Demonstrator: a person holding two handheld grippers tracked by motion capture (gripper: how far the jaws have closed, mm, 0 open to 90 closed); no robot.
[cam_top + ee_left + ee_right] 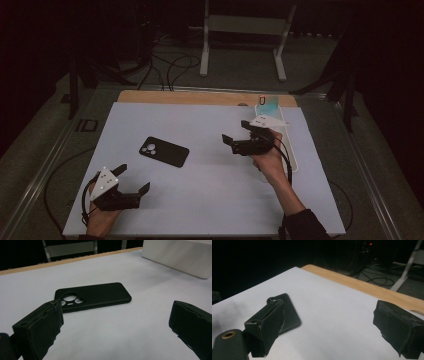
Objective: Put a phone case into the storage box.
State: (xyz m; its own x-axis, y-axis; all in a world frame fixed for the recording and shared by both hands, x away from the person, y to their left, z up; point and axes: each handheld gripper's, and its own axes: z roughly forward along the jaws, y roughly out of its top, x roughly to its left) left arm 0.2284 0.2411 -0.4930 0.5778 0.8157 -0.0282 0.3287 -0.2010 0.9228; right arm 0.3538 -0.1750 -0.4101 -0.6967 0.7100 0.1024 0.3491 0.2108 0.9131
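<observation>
Both grippers, left gripper (134, 178) and right gripper (234, 133), hold jaws spread, empty; approach the black phone case (164, 151) (mid-desk, flat) low, gripping its long edges squarely.

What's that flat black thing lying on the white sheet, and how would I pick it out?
Start at the white sheet covering the table. Left of its middle, between the two grippers, lies a phone case, flat and apart from both. It is matt black with rounded corners and round camera holes at one end, unlike the pale tray by the right edge.
</observation>
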